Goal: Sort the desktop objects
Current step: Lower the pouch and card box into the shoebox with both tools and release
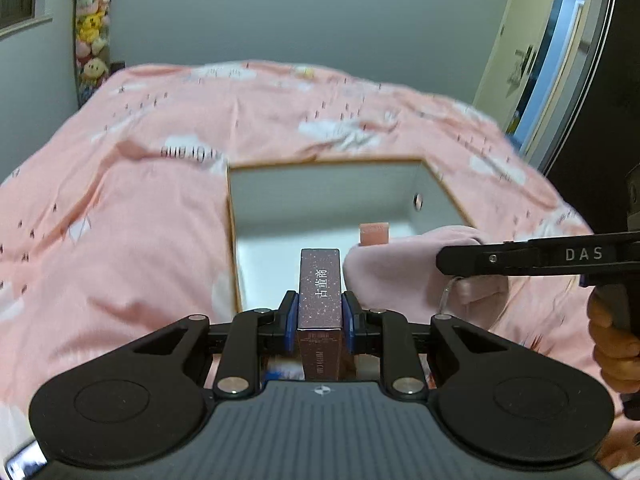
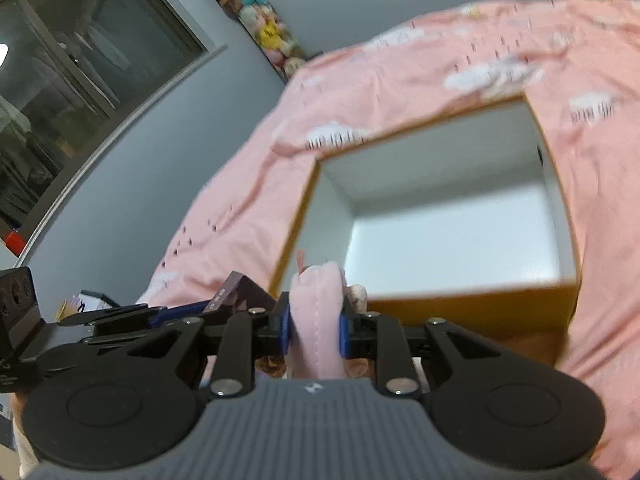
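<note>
Left wrist view, left tool (image 1: 320, 312) gripping glittery box (image 1: 320, 288), open carton (image 1: 440, 196) beyond

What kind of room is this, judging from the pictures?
Most likely a bedroom. A pink quilt with a cloud print covers what looks like a bed, a column of plush toys hangs on the grey wall, and an open white-lined box sits on the quilt.
</note>
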`<state>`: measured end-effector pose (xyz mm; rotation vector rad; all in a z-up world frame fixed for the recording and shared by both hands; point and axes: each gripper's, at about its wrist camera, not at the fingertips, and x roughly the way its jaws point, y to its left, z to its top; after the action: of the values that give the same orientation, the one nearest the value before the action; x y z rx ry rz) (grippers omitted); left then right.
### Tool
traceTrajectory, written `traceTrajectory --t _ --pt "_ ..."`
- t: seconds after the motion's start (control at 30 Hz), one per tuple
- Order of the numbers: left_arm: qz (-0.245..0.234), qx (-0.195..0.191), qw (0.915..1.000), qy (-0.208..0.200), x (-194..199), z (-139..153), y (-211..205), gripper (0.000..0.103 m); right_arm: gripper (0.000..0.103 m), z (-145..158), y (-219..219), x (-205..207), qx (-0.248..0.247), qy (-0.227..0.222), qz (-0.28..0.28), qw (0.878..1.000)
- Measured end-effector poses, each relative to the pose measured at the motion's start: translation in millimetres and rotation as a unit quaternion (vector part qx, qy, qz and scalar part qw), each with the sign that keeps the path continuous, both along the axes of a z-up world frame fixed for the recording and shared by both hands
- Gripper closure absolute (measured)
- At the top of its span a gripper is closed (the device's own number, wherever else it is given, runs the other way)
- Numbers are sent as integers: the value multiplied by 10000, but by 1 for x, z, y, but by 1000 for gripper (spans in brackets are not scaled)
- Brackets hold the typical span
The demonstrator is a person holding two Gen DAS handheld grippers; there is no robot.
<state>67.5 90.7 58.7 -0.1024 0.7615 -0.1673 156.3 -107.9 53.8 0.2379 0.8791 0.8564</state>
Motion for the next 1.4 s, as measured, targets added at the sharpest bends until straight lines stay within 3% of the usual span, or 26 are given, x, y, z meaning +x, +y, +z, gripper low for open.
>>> traceTrajectory --t 0.17,0.37,0.57,0.83,1.07,1.4 --pt "152 30 9995 -284 24 17 2 77 79 25 5 17 218 -310 -77 9993" --pt "215 189 9989 -367 59 14 0 77 79 27 21 47 140 -423 -257 9987" --pt "232 327 9991 102 82 -19 0 77 79 -7 35 84 -41 115 -384 9992" --pt "258 430 9972 556 90 -51 1 77 79 -54 52 106 -426 860 -160 9953" --pt "294 793 9930 825 92 -72 -10 77 79 -73 59 114 -616 1141 -144 9915" --pt "413 939 9884 1121 95 -89 -9 77 79 -91 80 124 -744 1584 33 9846"
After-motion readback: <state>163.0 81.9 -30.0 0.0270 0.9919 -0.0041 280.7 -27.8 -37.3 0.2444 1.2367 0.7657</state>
